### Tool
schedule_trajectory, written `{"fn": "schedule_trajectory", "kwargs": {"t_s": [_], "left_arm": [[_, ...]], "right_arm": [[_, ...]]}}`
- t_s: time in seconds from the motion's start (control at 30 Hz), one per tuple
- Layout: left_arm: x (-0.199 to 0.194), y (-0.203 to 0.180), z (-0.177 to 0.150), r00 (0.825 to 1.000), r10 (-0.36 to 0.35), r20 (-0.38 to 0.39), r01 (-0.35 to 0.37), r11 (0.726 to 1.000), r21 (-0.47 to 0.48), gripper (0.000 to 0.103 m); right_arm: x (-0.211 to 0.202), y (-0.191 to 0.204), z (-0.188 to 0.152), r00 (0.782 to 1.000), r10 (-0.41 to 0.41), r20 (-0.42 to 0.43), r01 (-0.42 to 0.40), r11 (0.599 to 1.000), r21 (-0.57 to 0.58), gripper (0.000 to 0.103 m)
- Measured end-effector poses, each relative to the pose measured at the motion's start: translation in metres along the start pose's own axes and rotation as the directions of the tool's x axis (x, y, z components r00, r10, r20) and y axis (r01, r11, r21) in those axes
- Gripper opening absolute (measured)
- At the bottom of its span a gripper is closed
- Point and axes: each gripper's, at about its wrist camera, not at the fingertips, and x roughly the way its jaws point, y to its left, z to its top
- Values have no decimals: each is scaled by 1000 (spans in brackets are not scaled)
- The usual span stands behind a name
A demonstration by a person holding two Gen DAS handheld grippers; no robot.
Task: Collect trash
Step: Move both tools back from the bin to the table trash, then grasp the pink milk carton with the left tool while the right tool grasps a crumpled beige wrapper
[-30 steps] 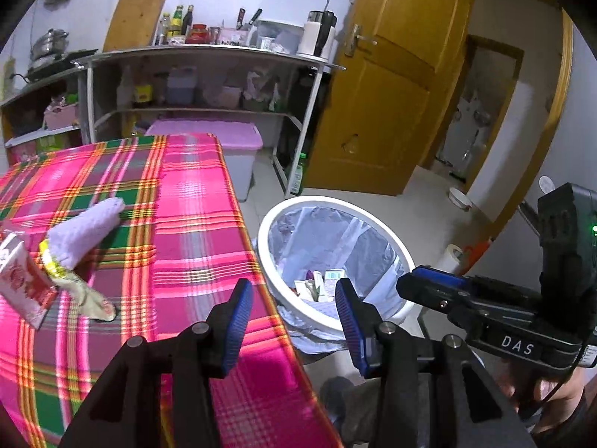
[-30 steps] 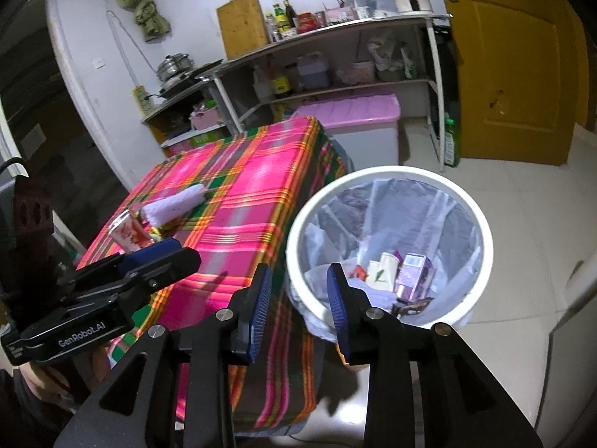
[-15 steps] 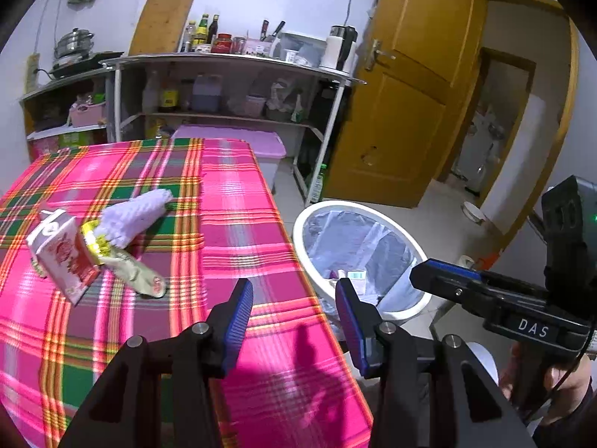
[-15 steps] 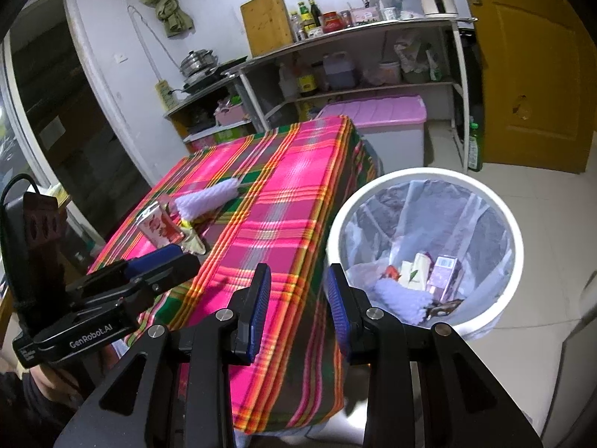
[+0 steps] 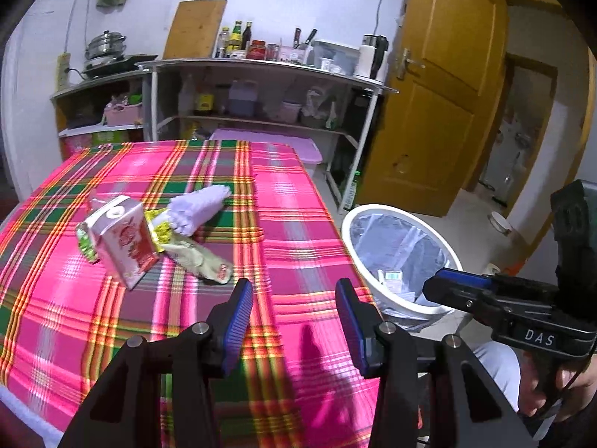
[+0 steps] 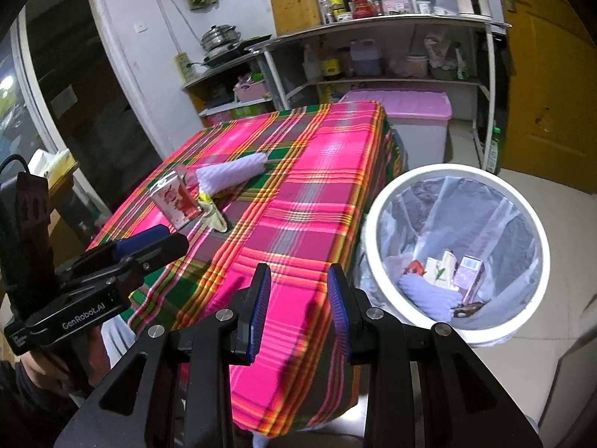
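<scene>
Both jaws apart, nothing gripped: left gripper (image 5: 294, 308), right gripper (image 6: 298, 298) over plaid tablecloth (image 5: 291, 201). Pink carton (image 5: 125, 240), lilac cloth (image 5: 199, 209), yellow-green wrapper (image 5: 197, 259) clustered mid-table, touching. White lined bin (image 6: 457, 257) beside table, w/ trash inside.

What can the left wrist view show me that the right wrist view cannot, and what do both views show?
Only the left wrist view shows the open doorway beyond the yellow door and a green packet behind the carton.

Only the right wrist view looks deep into the bin: a lilac roll and a purple box lie inside. It also shows the dark glass door on the left.

Both show the plaid table, the carton, the lilac cloth, the white bin, the shelf and both grippers, open and empty: left, right.
</scene>
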Motion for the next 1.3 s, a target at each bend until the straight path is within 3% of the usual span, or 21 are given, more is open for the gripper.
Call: {"fn": "schedule_trajectory", "kwargs": {"t_s": [0.57, 0.7, 1.0, 1.3], "left_arm": [[-13, 61, -3, 996, 85, 23, -82, 992, -95, 46], [-15, 80, -2, 993, 117, 27, -113, 987, -116, 46], [-15, 126, 2, 985, 169, 27, -162, 973, -161, 46], [-7, 156, 13, 987, 159, 32, -151, 974, -171, 60]], "right_arm": [[47, 52, 19, 998, 26, -59, -34, 990, -134, 32], [63, 67, 22, 996, 42, -79, -54, 985, -161, 40], [108, 90, 34, 989, 60, -134, -88, 973, -214, 41], [151, 102, 45, 983, 53, -176, -98, 962, -253, 41]]}}
